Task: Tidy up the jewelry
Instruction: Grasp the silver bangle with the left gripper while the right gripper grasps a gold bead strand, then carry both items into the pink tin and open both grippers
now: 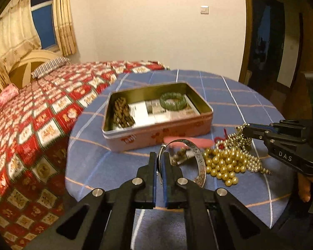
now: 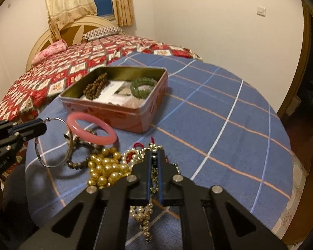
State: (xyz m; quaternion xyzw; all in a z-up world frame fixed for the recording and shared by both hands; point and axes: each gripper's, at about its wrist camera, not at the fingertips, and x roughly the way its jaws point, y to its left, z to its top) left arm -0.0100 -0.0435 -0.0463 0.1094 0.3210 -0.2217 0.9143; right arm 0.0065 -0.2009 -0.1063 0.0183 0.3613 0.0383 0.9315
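Pink bangle [image 1: 187, 141], centre of the left view: motion-blurred, partly hidden behind the silver bangle [image 1: 195, 156]. Beaded chain [image 2: 145, 212], lower centre of the right view: partly hidden by the right tool [image 2: 154, 162].

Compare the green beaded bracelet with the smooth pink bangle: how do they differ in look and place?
The green beaded bracelet is made of separate blocky segments; the smooth pink bangle is one unbroken ring. The green one lies inside the open pink tin, on printed paper; the pink one lies outside on the blue checked tablecloth, propped on other jewelry. The pink bangle looks wider across. Neither gripper holds either one.
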